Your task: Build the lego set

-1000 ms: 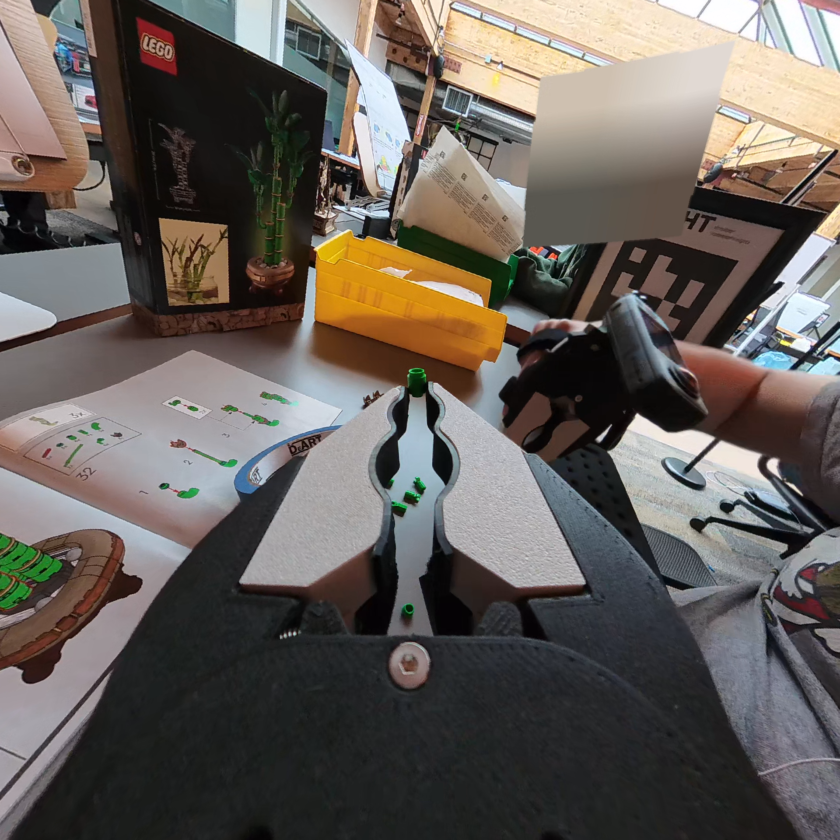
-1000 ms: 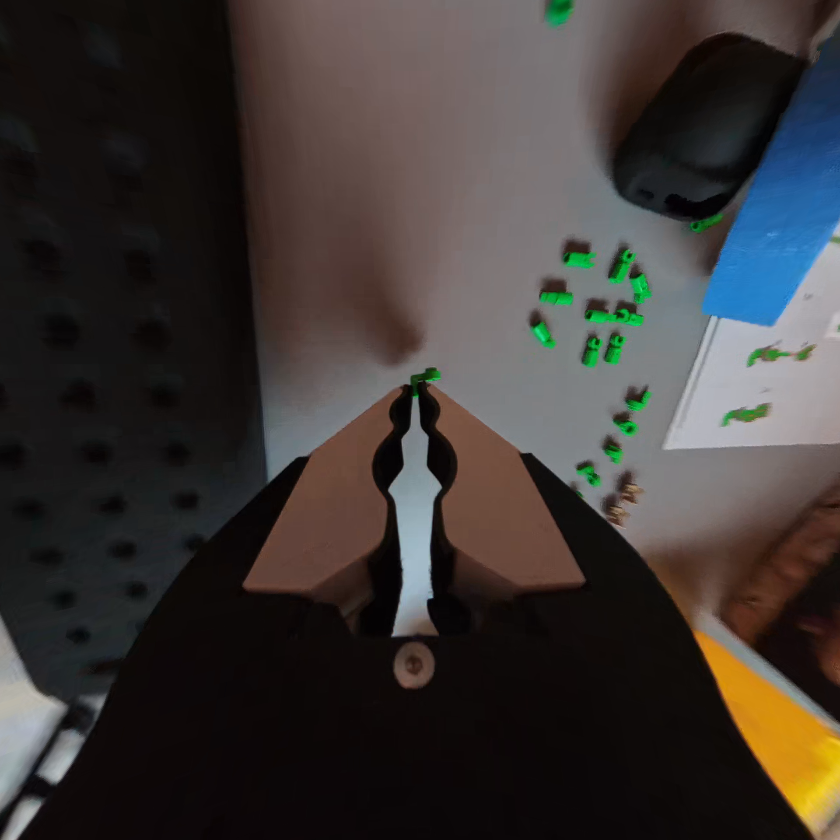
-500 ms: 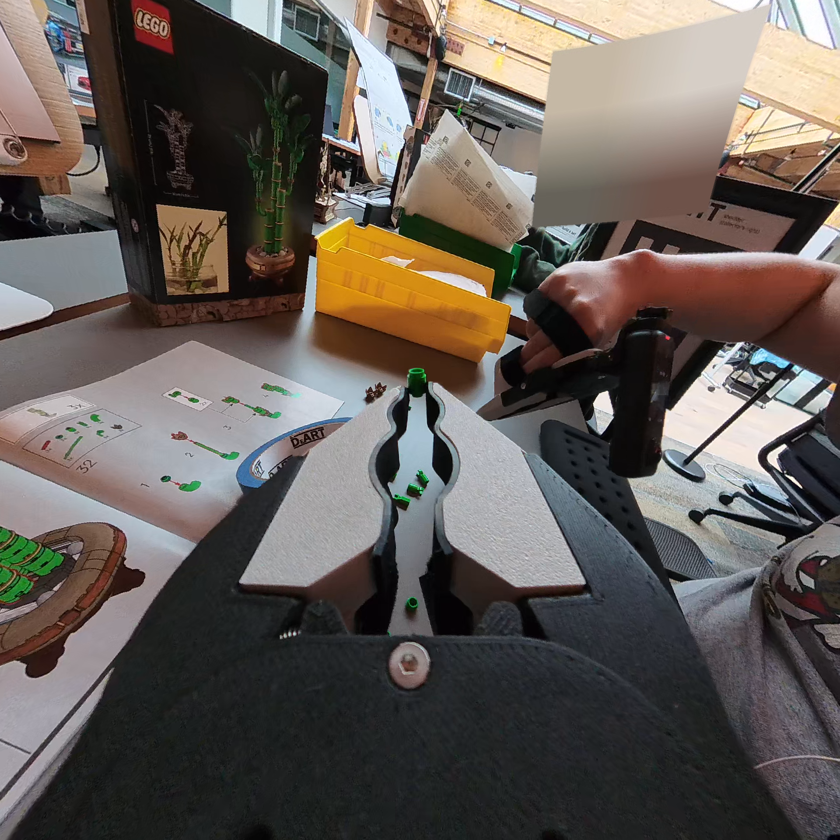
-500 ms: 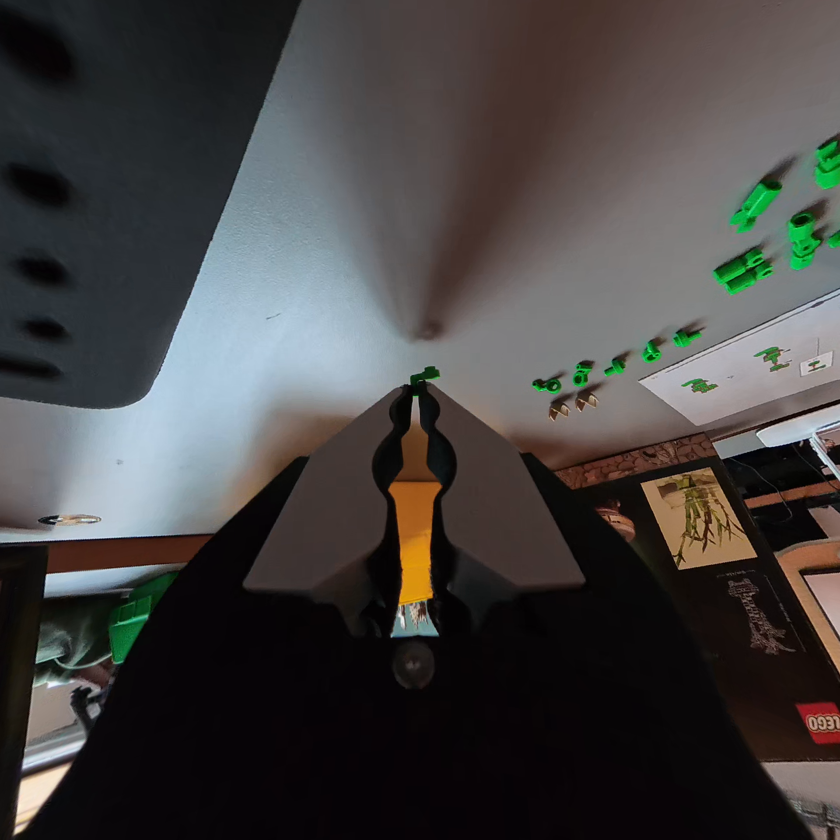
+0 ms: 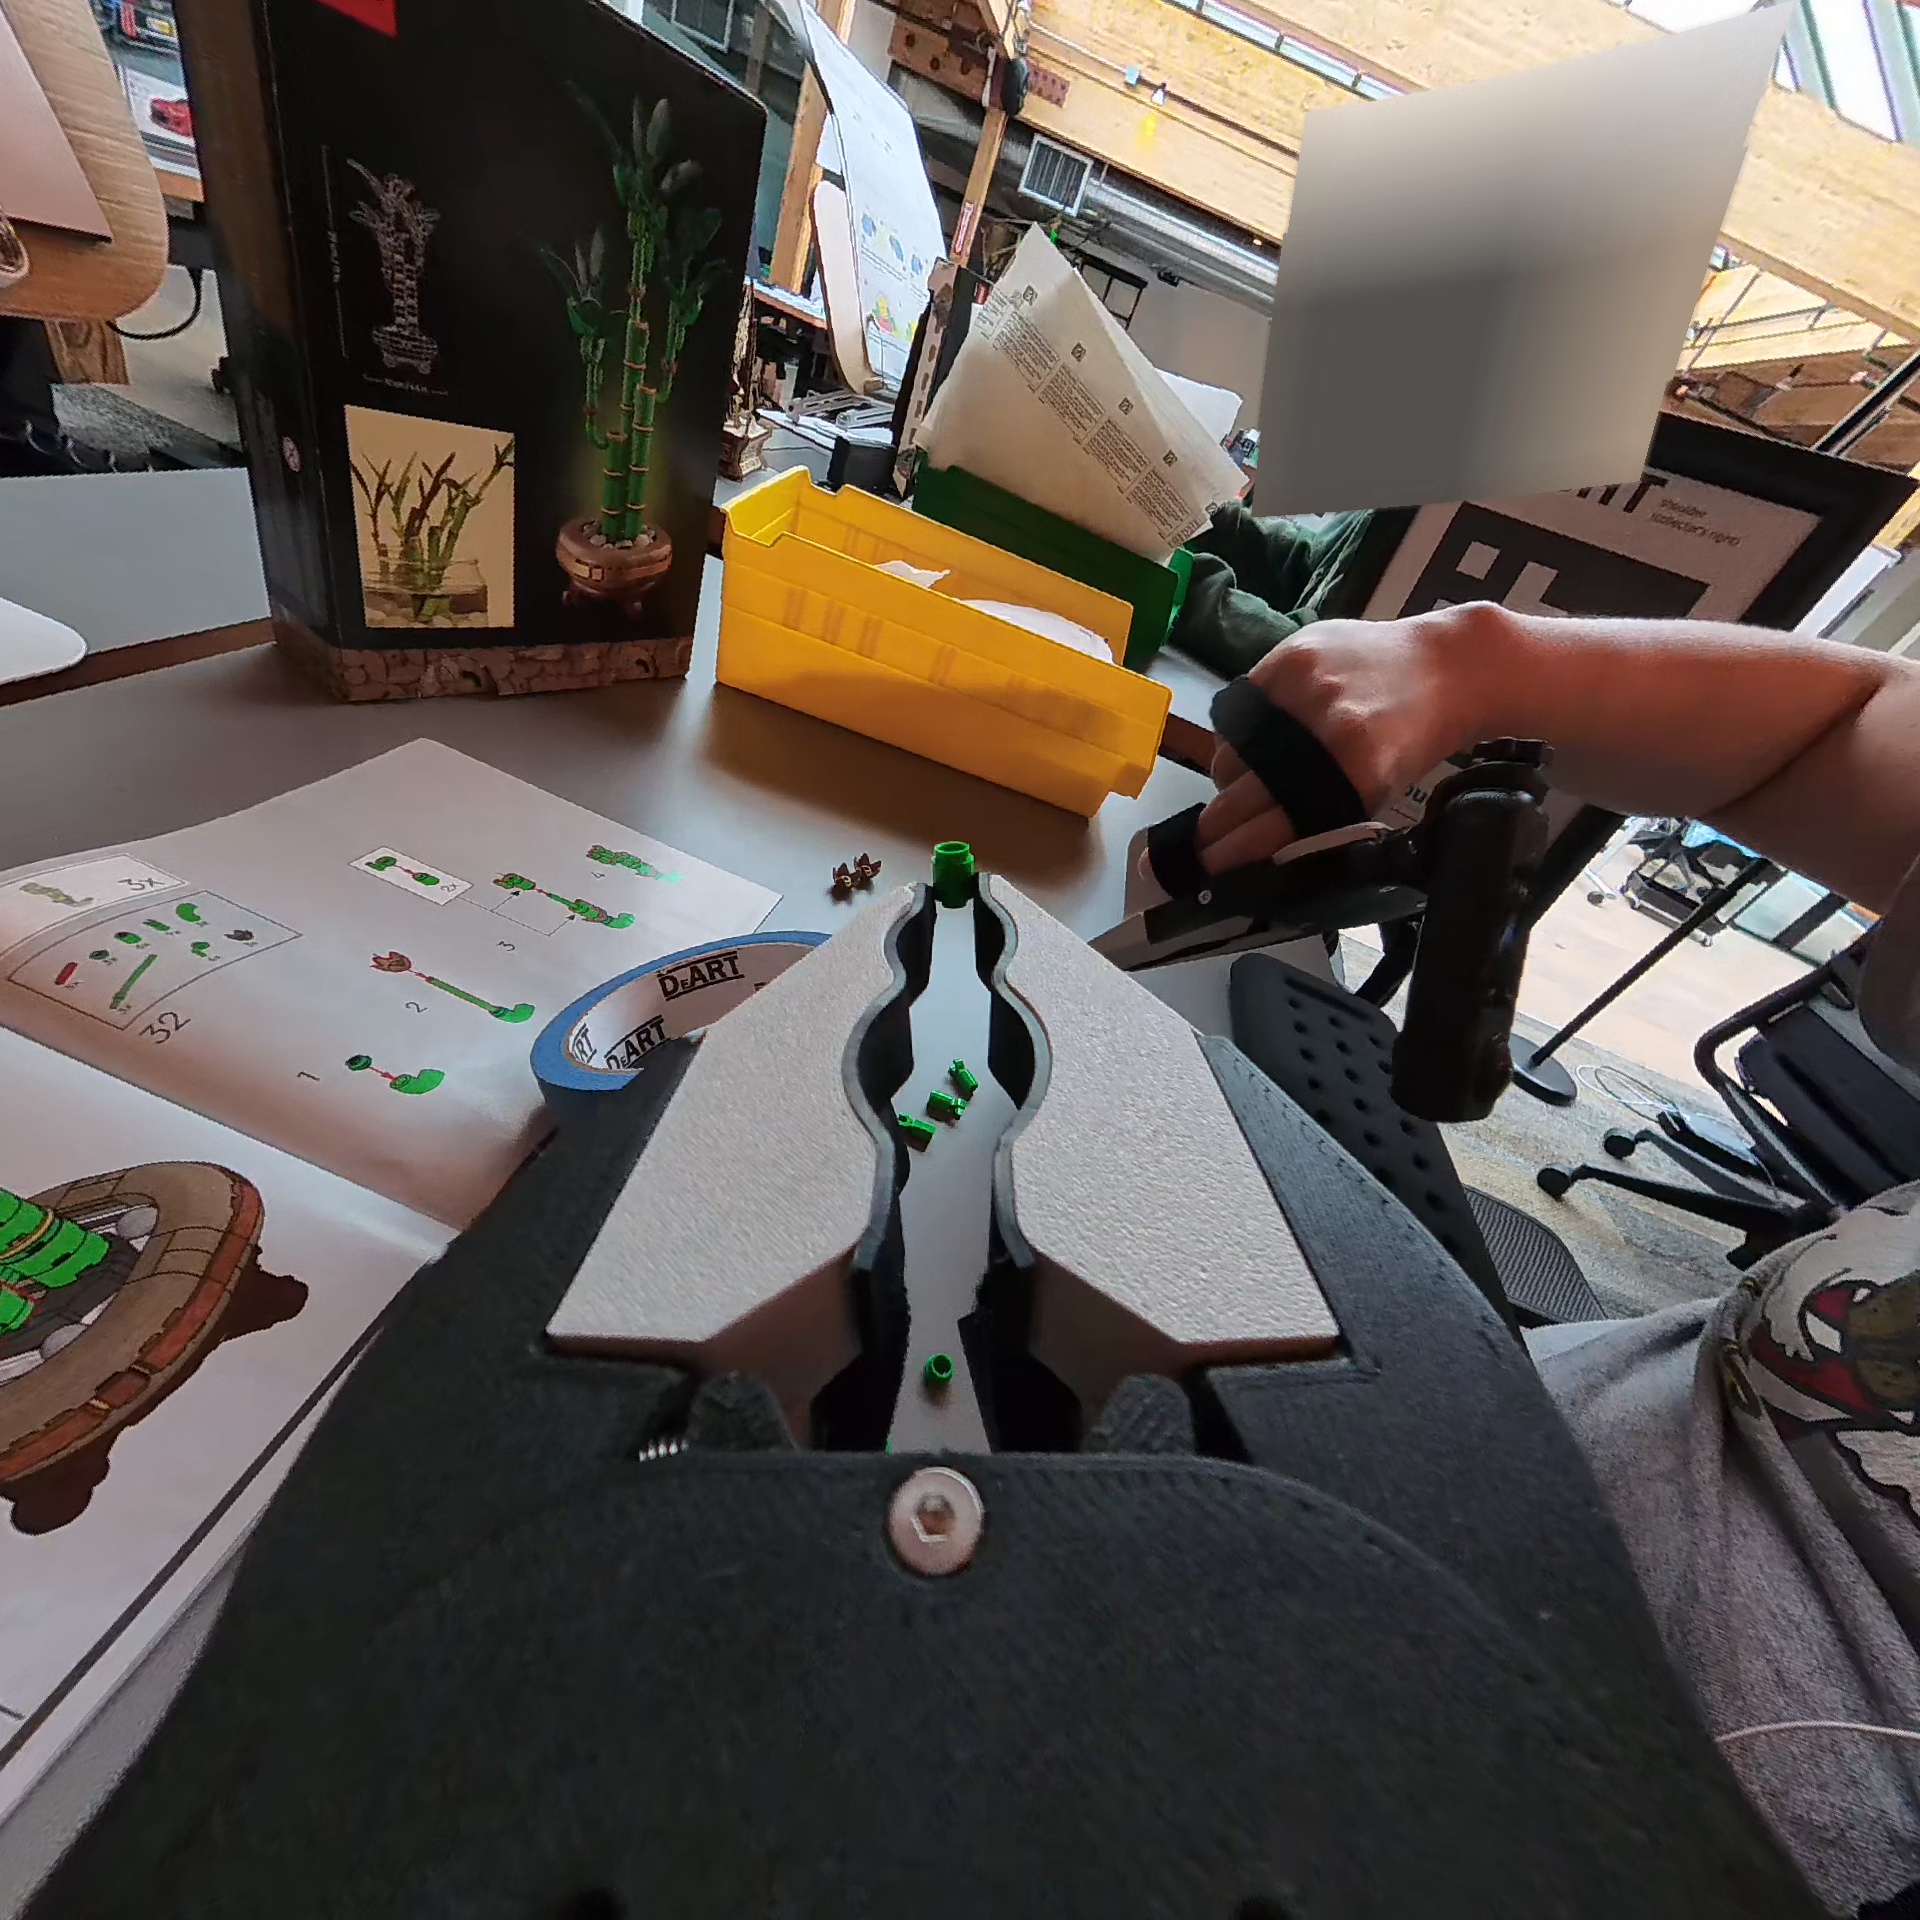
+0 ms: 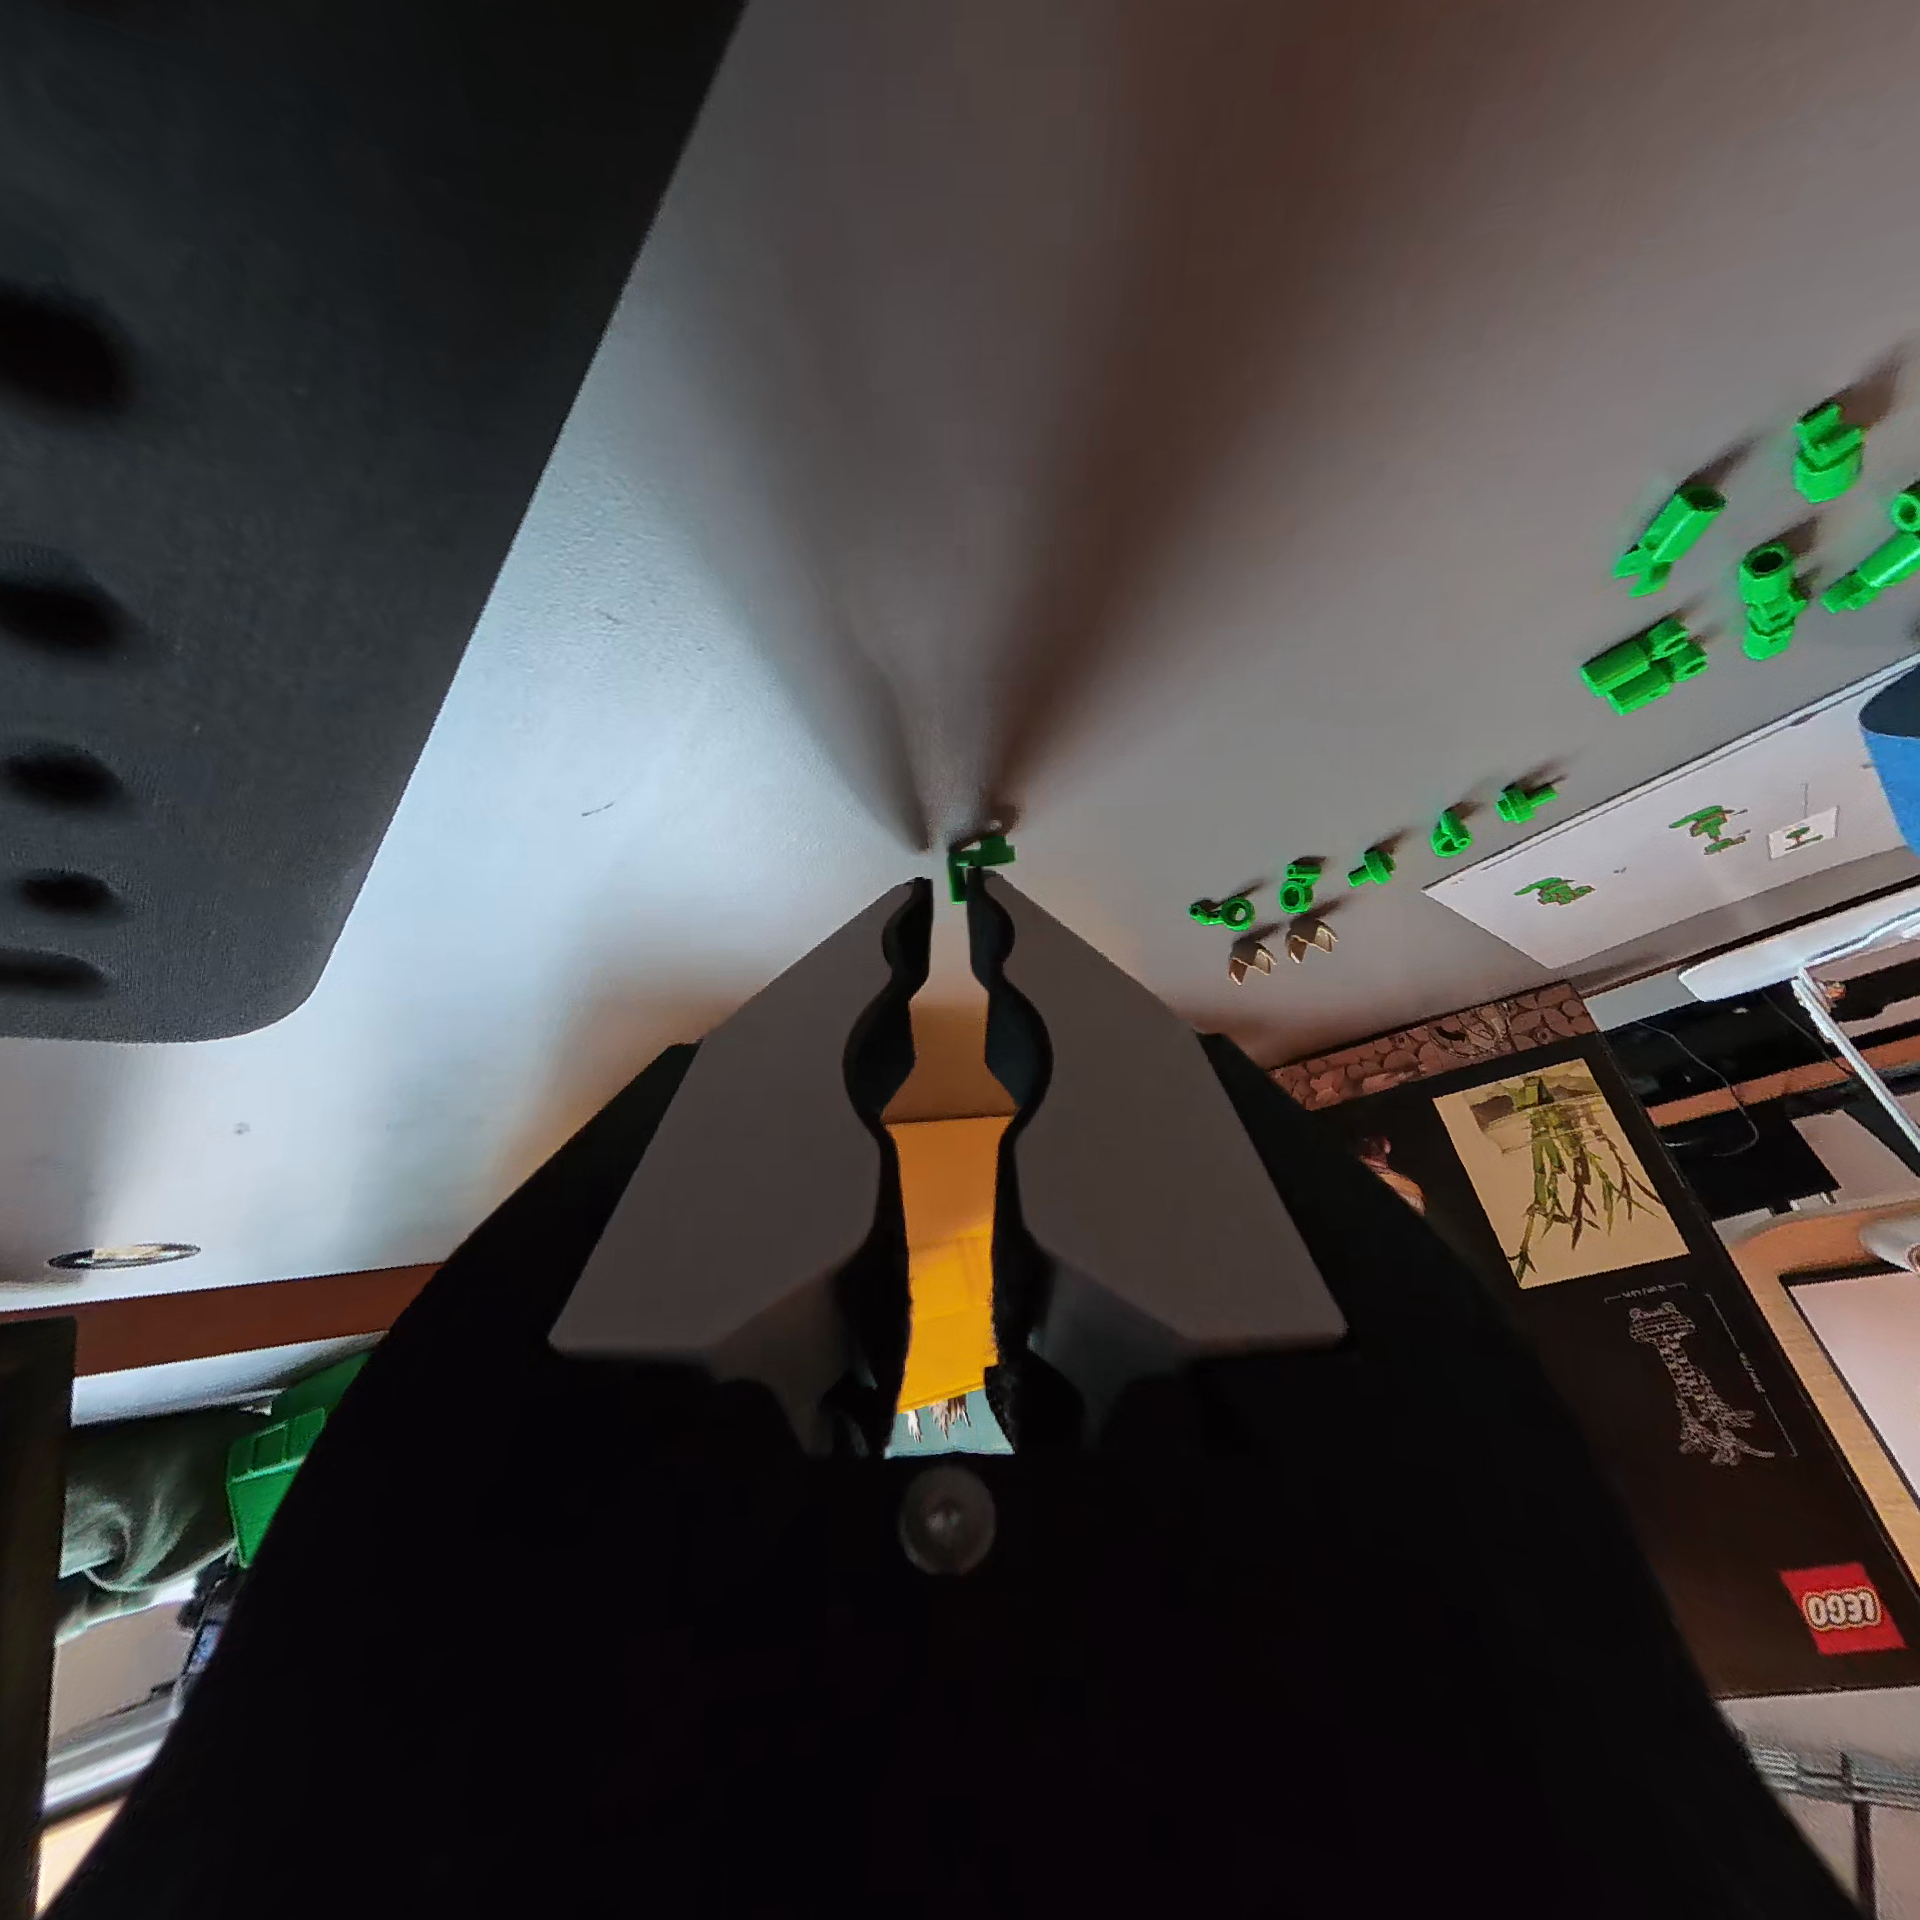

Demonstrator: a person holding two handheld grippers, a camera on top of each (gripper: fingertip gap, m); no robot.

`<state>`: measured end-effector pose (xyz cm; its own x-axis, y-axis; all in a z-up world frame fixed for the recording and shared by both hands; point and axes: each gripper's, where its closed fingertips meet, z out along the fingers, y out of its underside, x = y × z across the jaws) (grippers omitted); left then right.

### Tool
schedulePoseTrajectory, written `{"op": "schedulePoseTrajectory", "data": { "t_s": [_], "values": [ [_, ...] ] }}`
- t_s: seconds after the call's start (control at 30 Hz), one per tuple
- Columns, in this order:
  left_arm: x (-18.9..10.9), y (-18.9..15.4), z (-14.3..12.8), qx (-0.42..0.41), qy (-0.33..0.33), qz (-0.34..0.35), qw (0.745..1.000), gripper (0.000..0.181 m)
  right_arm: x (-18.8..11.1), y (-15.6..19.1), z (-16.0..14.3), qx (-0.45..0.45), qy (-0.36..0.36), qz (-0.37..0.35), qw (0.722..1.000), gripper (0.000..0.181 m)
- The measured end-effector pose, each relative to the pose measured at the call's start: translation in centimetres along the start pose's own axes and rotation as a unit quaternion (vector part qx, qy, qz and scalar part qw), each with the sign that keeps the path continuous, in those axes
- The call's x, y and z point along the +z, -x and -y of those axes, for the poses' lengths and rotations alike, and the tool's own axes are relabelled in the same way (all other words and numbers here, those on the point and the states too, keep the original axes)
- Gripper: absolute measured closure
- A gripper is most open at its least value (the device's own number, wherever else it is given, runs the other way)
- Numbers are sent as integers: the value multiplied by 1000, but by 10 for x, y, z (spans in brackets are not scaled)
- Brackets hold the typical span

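My left gripper (image 5: 952, 902) is shut on a small green round lego piece (image 5: 952, 864), held above the grey table (image 5: 644, 758). My right gripper (image 6: 948, 885) is shut on a tiny green clip piece (image 6: 975, 860); its view is turned upside down, with the tip close to the table. The right gripper also shows in the left wrist view (image 5: 1122, 951), held by a hand, just right of my left tips. Loose green pieces (image 6: 1652, 665) and two tan pieces (image 6: 1280, 948) lie on the table. Several green pieces (image 5: 940, 1107) show between my left fingers.
An open instruction booklet (image 5: 312, 966) lies at left with a blue tape roll (image 5: 644, 1023) on it. A dark lego box (image 5: 488, 364), a yellow bin (image 5: 935, 665) and a green bin with papers (image 5: 1049, 540) stand behind. A black perforated chair part (image 5: 1340, 1081) is at right. The left gripper's tips are roughly 25 centimetres from the right gripper's.
The right gripper has swung in from the right and rolled upside down, its tip now low beside my left tips. The left gripper has held still with its piece.
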<state>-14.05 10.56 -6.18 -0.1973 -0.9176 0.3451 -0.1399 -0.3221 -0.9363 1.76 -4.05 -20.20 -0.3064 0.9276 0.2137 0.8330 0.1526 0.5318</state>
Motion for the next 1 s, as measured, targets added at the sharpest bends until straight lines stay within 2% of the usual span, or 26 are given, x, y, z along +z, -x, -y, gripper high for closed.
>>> {"op": "schedulePoseTrajectory", "data": {
  "t_s": [0.2, 0.27, 0.33, 0.4, 0.47, 0.53, 0.6, 0.83, 1.0],
  "values": [
    [2, -1, -2, -3, 5, -2, 1000, 176, -4, 1, -5, 43, -14, -14, 999, 169],
    [2, -1, -3, -4, 7, -2, 1000, 176, -8, 0, -7, 94, -40, -17, 995, 169],
    [2, -2, -2, -3, 7, -3, 1000, 176, -15, -4, -9, 189, -94, -24, 977, 169],
    [1, -3, -1, -2, 5, -3, 1000, 176, -23, -8, -9, 311, -188, -18, 932, 169],
    [1, -4, 0, -3, 3, -6, 1000, 176, -30, -10, -10, 406, -294, -9, 865, 169],
    [3, -5, 0, -4, 4, -8, 1000, 176, -31, -9, -8, 455, -380, 12, 805, 168],
    [4, -5, -3, -5, 9, -9, 1000, 176, -25, -6, -6, 467, -418, 26, 779, 163],
    [5, -4, -8, -4, 20, -4, 1000, 176, -7, -8, 1, 476, -460, 59, 747, 166],
    [7, -1, -11, -10, 26, -2, 1000, 176, -3, -7, 3, 473, -467, 59, 745, 168]
  ]
}}
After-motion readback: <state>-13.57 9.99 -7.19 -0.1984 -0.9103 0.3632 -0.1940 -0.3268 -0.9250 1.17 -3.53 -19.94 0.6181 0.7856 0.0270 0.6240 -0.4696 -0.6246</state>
